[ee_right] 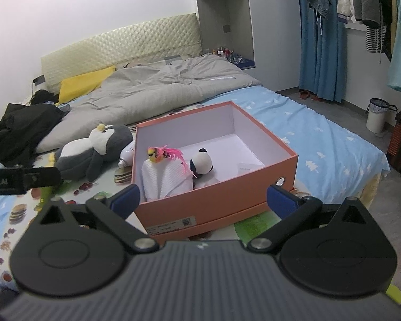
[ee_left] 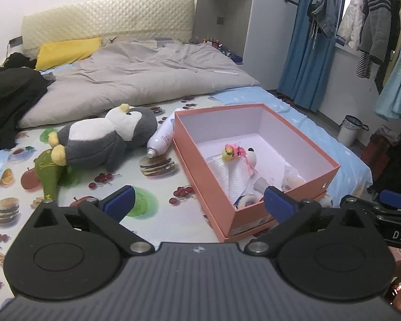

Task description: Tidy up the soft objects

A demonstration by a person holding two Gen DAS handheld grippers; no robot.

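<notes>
Soft objects are split between two places: a folded white cloth (ee_right: 164, 180), a small yellow-and-pink feathered toy (ee_right: 157, 154) and a panda plush (ee_right: 201, 161) sit inside the open salmon box (ee_right: 216, 200) at centre frame in the right wrist view, while the grey penguin plush (ee_left: 104, 139) and a green stuffed toy (ee_left: 49, 172) lie on the printed bedsheet (ee_left: 157, 187), left of centre in the left wrist view. A white spray bottle (ee_left: 161, 140) lies between the penguin and the box wall, touching or nearly touching both. Left gripper (ee_left: 199, 202) stands fully spread, nothing between its blue pads; right gripper (ee_right: 203, 196) likewise wide apart and empty, the near box wall framed between its fingers. Judged step: fetch the penguin next. Recommended approach: the left gripper takes it across the narrower body rather than the wide head, squeezing deep enough that the pile does not slip, and lifts clear of the bottle before crossing the box rim. The empty far right half of the box floor looks the best landing spot. Grey duvet (ee_left: 136, 80) and yellow pillow (ee_left: 68, 52) occupy the upper frame.
</notes>
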